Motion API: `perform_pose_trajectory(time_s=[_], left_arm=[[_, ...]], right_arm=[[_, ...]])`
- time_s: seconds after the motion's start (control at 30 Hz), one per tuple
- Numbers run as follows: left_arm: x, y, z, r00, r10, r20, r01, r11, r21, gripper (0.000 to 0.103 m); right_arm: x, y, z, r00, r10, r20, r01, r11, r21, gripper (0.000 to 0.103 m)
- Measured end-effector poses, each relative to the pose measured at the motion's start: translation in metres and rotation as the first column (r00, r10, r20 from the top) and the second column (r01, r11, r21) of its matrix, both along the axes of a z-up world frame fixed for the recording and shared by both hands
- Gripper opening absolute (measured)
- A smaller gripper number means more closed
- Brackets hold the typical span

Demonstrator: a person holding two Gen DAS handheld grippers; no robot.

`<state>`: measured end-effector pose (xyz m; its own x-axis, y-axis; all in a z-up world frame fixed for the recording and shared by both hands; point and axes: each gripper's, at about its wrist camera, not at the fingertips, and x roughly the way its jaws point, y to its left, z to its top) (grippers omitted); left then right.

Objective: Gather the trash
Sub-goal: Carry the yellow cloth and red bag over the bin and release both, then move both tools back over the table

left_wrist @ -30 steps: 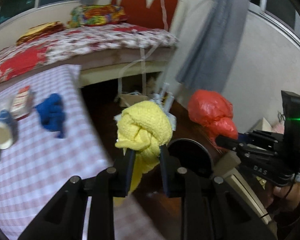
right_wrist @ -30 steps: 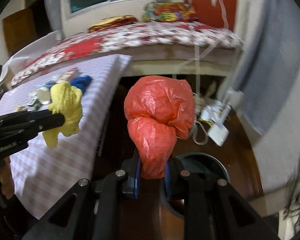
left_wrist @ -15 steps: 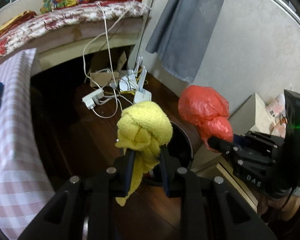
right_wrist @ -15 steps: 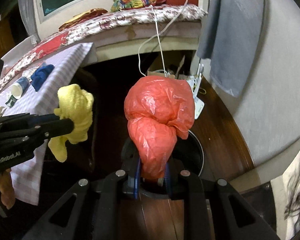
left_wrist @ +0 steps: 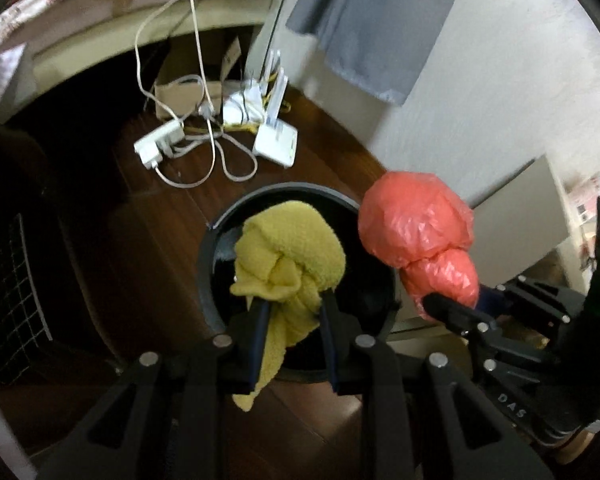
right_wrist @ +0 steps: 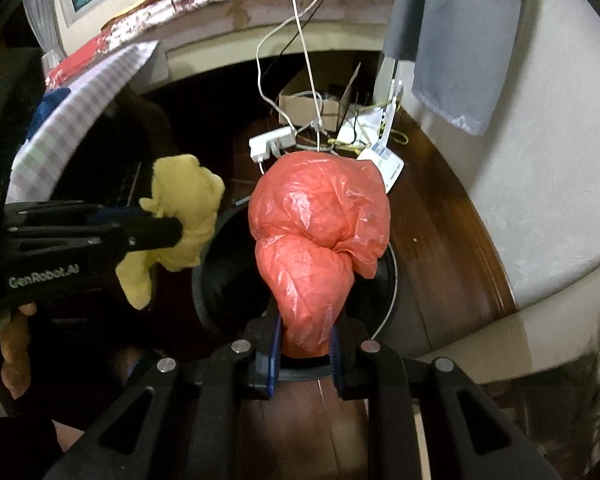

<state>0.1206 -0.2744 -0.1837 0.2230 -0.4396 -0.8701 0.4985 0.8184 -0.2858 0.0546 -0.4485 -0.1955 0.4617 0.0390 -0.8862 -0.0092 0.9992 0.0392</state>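
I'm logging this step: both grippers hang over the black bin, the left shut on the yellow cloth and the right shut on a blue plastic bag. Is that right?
Not quite: the bag is red, not blue. The right wrist view shows the right gripper shut on the red plastic bag above the black bin. The left gripper does hold the yellow cloth over it.

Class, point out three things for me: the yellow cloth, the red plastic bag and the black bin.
yellow cloth (left_wrist: 290, 248), left wrist view, on its knotted bulge.
red plastic bag (right_wrist: 320, 216), right wrist view, on its upper crinkled lobe.
black bin (left_wrist: 206, 256), left wrist view, on its left rim.
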Motion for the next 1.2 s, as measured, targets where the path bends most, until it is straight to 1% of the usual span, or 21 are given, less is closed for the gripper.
perform_pose_trajectory(time_s=[0.03,0.07,0.1,0.13,0.17,0.2,0.23,0.3,0.33,0.4,0.47,0.53,0.63,0.7,0.73,0.8,0.93,1.03,1.2], left_arm=[[0.003,-0.002,-0.008,0.999,-0.005,-0.032,0.004,1.0,-0.008,0.04],[0.006,-0.003,-0.016,0.999,0.007,-0.046,-0.007,1.0,0.003,0.048],[0.007,-0.003,-0.023,0.998,0.029,-0.055,-0.028,0.999,0.022,0.067],[0.008,-0.001,-0.028,0.997,0.043,-0.071,-0.041,0.999,0.028,0.077],[0.008,-0.002,-0.031,0.996,0.046,-0.074,-0.043,0.998,0.037,0.077],[0.007,0.001,-0.034,0.996,0.059,-0.062,-0.054,0.995,0.081,0.077],[0.006,0.002,-0.035,0.995,0.074,-0.059,-0.068,0.992,0.107,0.077],[0.004,0.011,-0.031,0.993,0.103,-0.059,-0.097,0.99,0.098,0.078],[0.003,0.015,-0.026,0.991,0.126,-0.04,-0.121,0.987,0.101,0.082],[-0.001,0.02,-0.016,0.99,0.143,-0.01,-0.141,0.985,0.104,0.086],[-0.003,0.021,-0.008,0.989,0.144,0.036,-0.148,0.981,0.125,0.088],[-0.013,0.023,0.008,0.987,0.135,0.09,-0.147,0.979,0.142,0.089],[-0.02,0.03,0.022,0.983,0.133,0.128,-0.151,0.979,0.14,0.089],[-0.021,0.035,0.029,0.98,0.141,0.144,-0.16,0.979,0.13,0.089],[-0.026,0.04,0.036,0.977,0.146,0.158,-0.166,0.978,0.124,0.09],[-0.028,0.046,0.045,0.975,0.15,0.163,-0.169,0.98,0.109,0.09],[-0.036,0.06,0.071,0.968,0.155,0.198,-0.173,0.982,0.078,0.09],[-0.037,0.07,0.089,0.962,0.167,0.217,-0.183,0.982,0.053,0.09],[-0.036,0.087,0.111,0.948,0.193,0.252,-0.204,0.979,0.02,0.09]], right_arm=[[0.004,-0.002,-0.008,1.0,0.015,-0.016,-0.015,1.0,0.008,0.022],[0.007,-0.001,-0.015,0.999,0.024,-0.025,-0.024,1.0,0.005,0.022],[0.012,-0.003,-0.026,0.999,0.03,-0.043,-0.031,1.0,-0.004,0.032],[0.017,-0.005,-0.036,0.998,0.018,-0.064,-0.02,1.0,-0.016,0.045],[0.018,-0.009,-0.044,0.997,0.008,-0.071,-0.009,1.0,-0.019,0.07],[0.02,-0.01,-0.049,0.997,0.0,-0.078,-0.001,1.0,-0.017,0.073],[0.021,-0.015,-0.056,0.995,-0.027,-0.1,0.025,0.999,-0.021,0.073],[0.017,-0.016,-0.058,0.994,-0.037,-0.099,0.037,0.999,-0.009,0.073],[0.014,-0.015,-0.057,0.994,-0.043,-0.097,0.042,0.999,-0.009,0.073],[0.01,-0.012,-0.053,0.994,-0.048,-0.094,0.047,0.999,-0.014,0.073],[0.005,-0.008,-0.044,0.995,-0.061,-0.078,0.059,0.998,-0.024,0.073],[0.001,-0.004,-0.03,0.994,-0.084,-0.063,0.083,0.996,-0.021,0.073],[-0.006,-0.001,-0.006,0.992,-0.118,-0.038,0.118,0.993,-0.01,0.074],[-0.008,0.003,0.009,0.991,-0.134,-0.018,0.134,0.991,-0.019,0.076],[-0.011,0.005,0.017,0.99,-0.14,-0.005,0.14,0.99,-0.013,0.076],[-0.015,0.009,0.031,0.989,-0.146,0.014,0.146,0.989,-0.003,0.077],[-0.02,0.022,0.056,0.99,-0.131,0.052,0.131,0.991,-0.002,0.077],[-0.021,0.029,0.068,0.989,-0.127,0.069,0.127,0.992,0.0,0.077],[-0.021,0.035,0.083,0.984,-0.155,0.092,0.154,0.988,0.012,0.077]])
